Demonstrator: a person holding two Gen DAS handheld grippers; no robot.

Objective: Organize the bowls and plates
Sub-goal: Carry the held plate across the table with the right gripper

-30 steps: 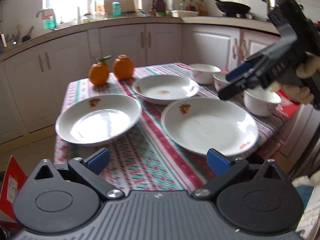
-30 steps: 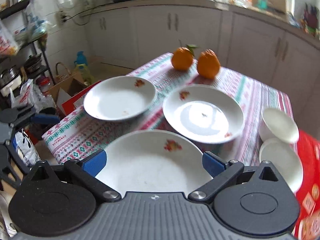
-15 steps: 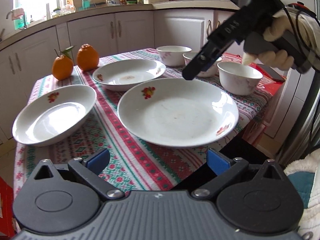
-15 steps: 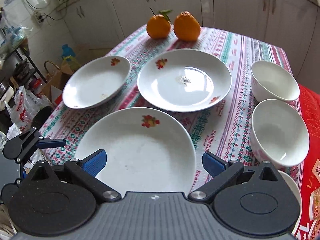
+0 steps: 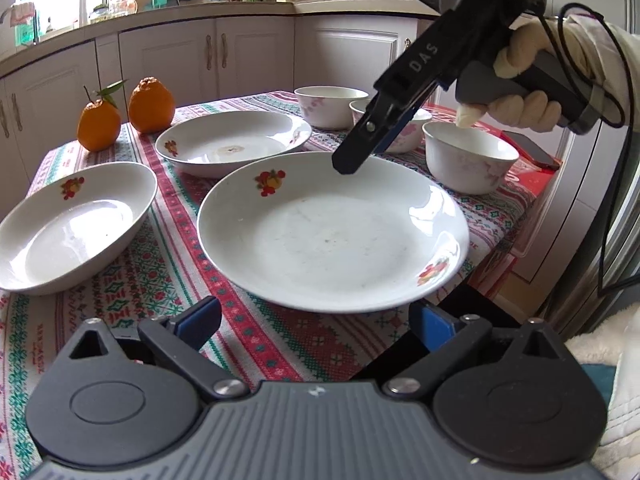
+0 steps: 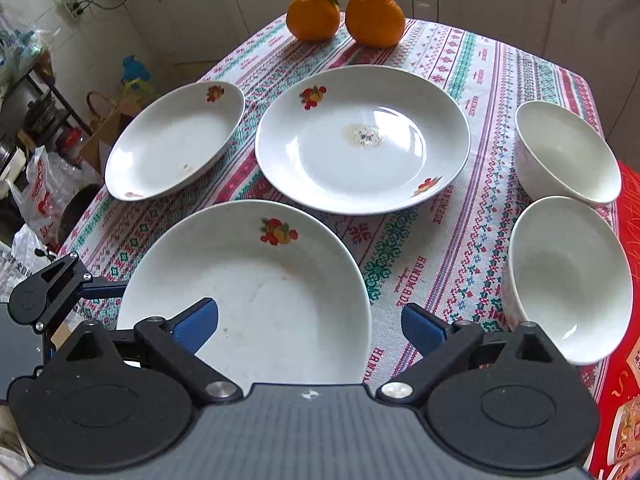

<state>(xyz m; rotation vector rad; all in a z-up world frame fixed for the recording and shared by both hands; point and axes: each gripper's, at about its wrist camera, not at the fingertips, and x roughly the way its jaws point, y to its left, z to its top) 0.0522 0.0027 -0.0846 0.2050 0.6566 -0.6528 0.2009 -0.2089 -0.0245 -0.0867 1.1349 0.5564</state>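
Three white plates with fruit prints lie on the patterned tablecloth: a near plate [image 5: 332, 236] [image 6: 256, 292], a middle plate [image 5: 232, 146] [image 6: 360, 140] and a left plate [image 5: 68, 224] [image 6: 172, 140]. Three white bowls [image 5: 468, 160] [image 6: 568, 276] stand at the right, one at the far right [image 6: 564, 152]. My left gripper [image 5: 316, 320] is open, empty, at the near plate's front edge. My right gripper [image 6: 310, 320] is open, empty, above the near plate's right side; it shows in the left wrist view [image 5: 360, 152].
Two oranges [image 5: 124, 114] [image 6: 344, 14] sit at the table's far end. A phone [image 5: 528, 152] lies on a red cloth at the right. White kitchen cabinets [image 5: 240, 56] stand behind. Bags and boxes [image 6: 44, 184] sit on the floor left of the table.
Both grippers have moved in toward the near plate. The right gripper has come down over its far rim. Both stay open.
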